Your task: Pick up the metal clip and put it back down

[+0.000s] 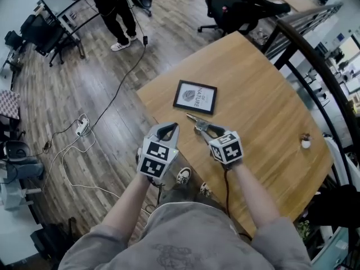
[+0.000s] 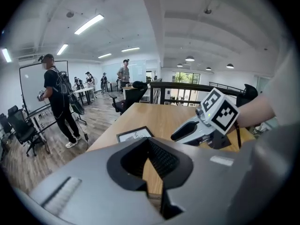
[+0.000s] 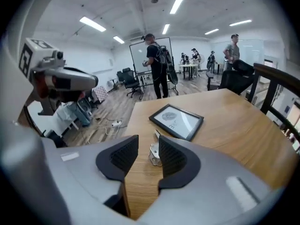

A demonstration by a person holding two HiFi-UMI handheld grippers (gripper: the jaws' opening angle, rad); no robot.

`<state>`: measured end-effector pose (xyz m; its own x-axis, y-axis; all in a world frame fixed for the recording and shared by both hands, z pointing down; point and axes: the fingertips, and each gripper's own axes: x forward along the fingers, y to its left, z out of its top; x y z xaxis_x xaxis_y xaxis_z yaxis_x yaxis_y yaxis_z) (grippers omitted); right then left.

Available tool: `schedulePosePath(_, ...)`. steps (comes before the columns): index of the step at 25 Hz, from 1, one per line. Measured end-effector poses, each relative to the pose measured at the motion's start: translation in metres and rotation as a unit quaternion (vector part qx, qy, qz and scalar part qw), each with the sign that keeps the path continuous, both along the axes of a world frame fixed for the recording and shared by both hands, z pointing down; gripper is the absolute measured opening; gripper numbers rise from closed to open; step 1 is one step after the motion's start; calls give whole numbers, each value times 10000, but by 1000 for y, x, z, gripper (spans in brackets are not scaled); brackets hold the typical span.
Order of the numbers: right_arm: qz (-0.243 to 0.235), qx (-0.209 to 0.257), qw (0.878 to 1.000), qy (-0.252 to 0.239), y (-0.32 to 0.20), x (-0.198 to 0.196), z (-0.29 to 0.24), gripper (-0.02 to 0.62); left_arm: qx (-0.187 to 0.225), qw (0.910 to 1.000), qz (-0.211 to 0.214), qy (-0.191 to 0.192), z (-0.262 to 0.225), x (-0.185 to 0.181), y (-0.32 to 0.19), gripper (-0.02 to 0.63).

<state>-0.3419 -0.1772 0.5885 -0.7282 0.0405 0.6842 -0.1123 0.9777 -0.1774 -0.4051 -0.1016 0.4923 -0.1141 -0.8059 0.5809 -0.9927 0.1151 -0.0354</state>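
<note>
The metal clip (image 1: pixel 197 124), thin and shiny, lies flat on the wooden counter (image 1: pixel 264 89). Its long axis runs from the black picture frame (image 1: pixel 195 97) toward the right gripper (image 1: pixel 214 131). That gripper's ribbed fingers (image 3: pixel 123 157) stand apart, the clip's near end at their tips, unpressed. The left gripper (image 1: pixel 167 129) is closed at the tips, holding nothing.
</note>
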Motion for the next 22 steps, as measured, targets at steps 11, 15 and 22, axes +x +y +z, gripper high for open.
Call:
schedulePosePath(11,552,223,9826,-1761,-11,45,-172,121,1345,9908,172,38,-118,24,-15,2)
schedulePosePath(15,983,407,9689,-2233,-17,72,-219,82,1505,9875,432,-190,-144,40,-18,2)
schedulePosePath(22,1379,802,9468,-2793,-10,122,-285,40,1892,9789,769,-95,-185,69,-19,2)
